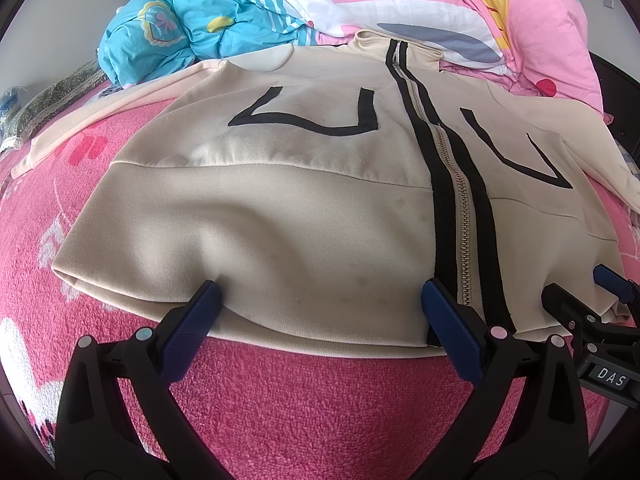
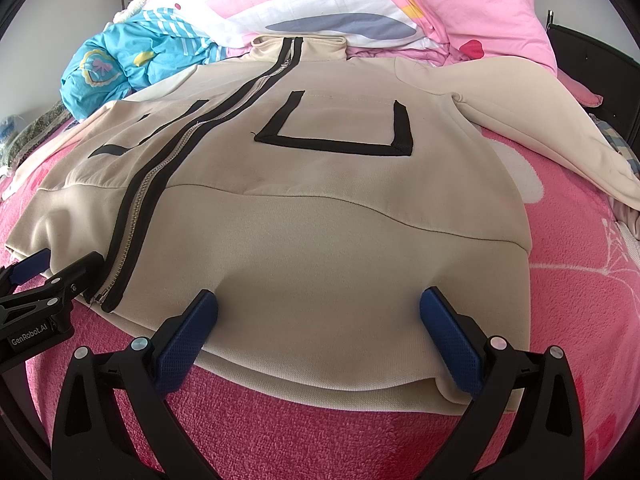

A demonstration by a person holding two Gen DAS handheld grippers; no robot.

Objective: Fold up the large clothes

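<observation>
A cream zip-up jacket [image 1: 280,216] with black trim lies flat, front up, on a pink bed cover [image 1: 320,400], collar at the far end. Its zipper [image 1: 460,216] is closed. My left gripper [image 1: 320,288] is open wide, both blue fingertips resting on the hem left of the zipper. In the right wrist view the jacket [image 2: 320,232] fills the middle, and my right gripper [image 2: 319,298] is open wide on the hem right of the zipper [image 2: 160,176]. Each gripper shows at the edge of the other's view: the right gripper [image 1: 580,288] and the left gripper [image 2: 64,262]. The sleeves [image 2: 540,128] spread outward.
A bunched blue quilt [image 1: 168,36] lies at the far left, and a pink and white quilt [image 2: 400,0] is piled behind the collar. Dark furniture [image 2: 592,64] stands at the far right. The pink bed cover [image 2: 580,280] lies bare beside the jacket.
</observation>
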